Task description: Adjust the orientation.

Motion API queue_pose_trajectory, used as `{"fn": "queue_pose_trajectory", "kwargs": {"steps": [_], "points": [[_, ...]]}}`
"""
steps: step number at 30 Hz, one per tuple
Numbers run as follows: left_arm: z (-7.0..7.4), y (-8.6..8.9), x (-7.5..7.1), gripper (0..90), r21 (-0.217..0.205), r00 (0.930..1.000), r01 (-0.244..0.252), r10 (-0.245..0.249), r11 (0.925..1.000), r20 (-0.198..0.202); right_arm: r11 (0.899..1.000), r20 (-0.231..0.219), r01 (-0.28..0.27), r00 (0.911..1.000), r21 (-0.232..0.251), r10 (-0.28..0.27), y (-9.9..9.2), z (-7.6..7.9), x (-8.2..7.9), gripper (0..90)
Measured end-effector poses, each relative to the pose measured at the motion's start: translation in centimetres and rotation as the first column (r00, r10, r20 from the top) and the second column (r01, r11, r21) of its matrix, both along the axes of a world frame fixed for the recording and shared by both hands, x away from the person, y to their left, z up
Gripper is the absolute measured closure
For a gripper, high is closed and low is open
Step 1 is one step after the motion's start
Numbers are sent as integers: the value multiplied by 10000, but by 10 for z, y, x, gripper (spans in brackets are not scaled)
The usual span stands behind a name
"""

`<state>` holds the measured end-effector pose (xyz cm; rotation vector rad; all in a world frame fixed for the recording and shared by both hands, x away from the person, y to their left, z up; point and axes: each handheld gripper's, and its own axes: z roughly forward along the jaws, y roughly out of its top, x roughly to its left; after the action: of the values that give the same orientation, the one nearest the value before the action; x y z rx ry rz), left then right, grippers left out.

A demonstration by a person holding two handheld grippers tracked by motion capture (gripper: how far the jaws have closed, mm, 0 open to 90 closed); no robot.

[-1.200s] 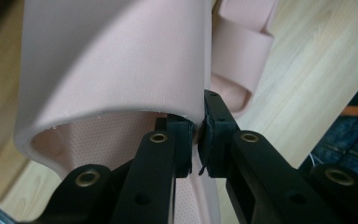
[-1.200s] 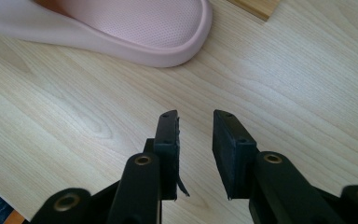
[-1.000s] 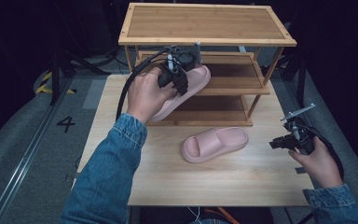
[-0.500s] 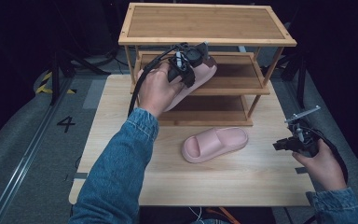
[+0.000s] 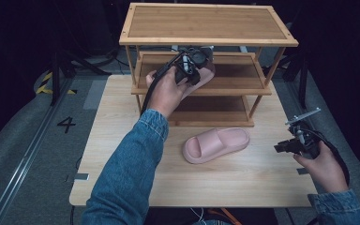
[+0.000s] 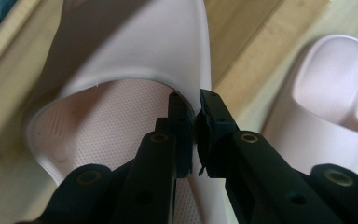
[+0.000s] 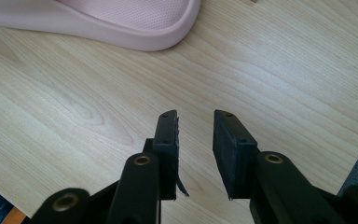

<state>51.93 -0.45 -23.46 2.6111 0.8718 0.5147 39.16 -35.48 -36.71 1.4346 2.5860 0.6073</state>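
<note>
My left gripper [image 5: 194, 63] is shut on the side rim of a pink slipper [image 5: 207, 76] at the middle shelf [image 5: 236, 77] of a wooden rack. In the left gripper view the jaws [image 6: 189, 100] pinch that slipper's [image 6: 135, 46] edge beside the strap opening, with shelf wood under it. A second pink slipper [image 5: 215, 144] lies on the table in front of the rack, and it shows below the shelf in the left gripper view [image 6: 326, 84]. My right gripper [image 5: 281, 147] hovers open over the table's right side, its jaws [image 7: 195, 116] empty, the second slipper's end [image 7: 121, 18] just ahead.
The three-tier wooden rack [image 5: 206, 23] stands at the back of the light wood table [image 5: 243, 187]. Its top and bottom shelves hold nothing. The table's right edge lies close beside my right hand. Dark floor surrounds the table.
My left hand has carried the slipper up and to the right, from in front of the rack into the middle shelf. The right hand has stayed put.
</note>
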Motion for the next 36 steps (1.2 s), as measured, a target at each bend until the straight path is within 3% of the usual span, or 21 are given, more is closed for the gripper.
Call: {"fn": "queue_pose_trajectory", "kwargs": {"steps": [4, 6, 8, 9, 10, 12, 14, 21, 26, 27, 28, 31, 33, 36], "points": [[-2, -1, 0, 812, 3, 9995, -71, 71, 10000, 319, 10000, -36, -34, 10000, -6, 34, 2, -1, 1, 704], [-2, 0, 0, 725, 79, 9991, -186, 183, 9998, 382, 10000, -16, -59, 10000, -6, 59, 3, -1, 1, 699], [0, 4, -1, 636, -318, 10000, 58, -60, 9995, -64, 9999, 4, -100, 10000, -48, 100, 2, -1, 1, 697], [0, 5, -3, 601, -386, 9999, 130, -134, 9992, -106, 10000, -3, -65, 10000, -13, 65, 3, 0, 1, 696], [2, 7, -5, 581, -156, 9988, 470, -469, 9988, 108, 10000, -5, -69, 10000, 14, 69, 3, 0, 2, 695], [2, 8, -10, 568, -324, 9997, 250, -248, 9992, 77, 9999, 13, -146, 9999, -28, 146, 4, 0, 2, 695], [6, 14, -16, 559, -171, 9987, 451, -447, 9988, 236, 9999, 26, -161, 9999, -25, 161, 5, 0, 3, 695], [27, 41, -39, 565, -1071, 9988, 416, -387, 9934, 294, 9993, -43, -355, 9994, -73, 355, 15, -1, 8, 692], [35, 64, -50, 629, -1507, 9996, 215, -238, 9884, -135, 9984, -3, -552, 9985, -95, 552, 21, -1, 12, 691], [35, 69, -51, 696, -1611, 9992, 106, -165, 9869, -353, 9982, 13, -591, 9983, -103, 591, 22, -1, 13, 683], [33, 77, -51, 751, -1696, 9964, -196, 52, 9853, -848, 9984, -17, -561, 9984, -44, 561, 24, -1, 14, 681], [31, 88, -52, 826, -1571, 9936, -536, 371, 9861, -1063, 9979, -49, -641, 9979, -80, 640, 26, -2, 16, 681], [26, 101, -51, 889, -1590, 9897, -911, 716, 9831, -1240, 9969, -59, -774, 9970, -127, 773, 28, -3, 17, 681], [20, 117, -50, 892, -1739, 9855, -1309, 1090, 9760, -1299, 9968, -51, -790, 9969, -115, 790, 30, -3, 17, 682]]}}
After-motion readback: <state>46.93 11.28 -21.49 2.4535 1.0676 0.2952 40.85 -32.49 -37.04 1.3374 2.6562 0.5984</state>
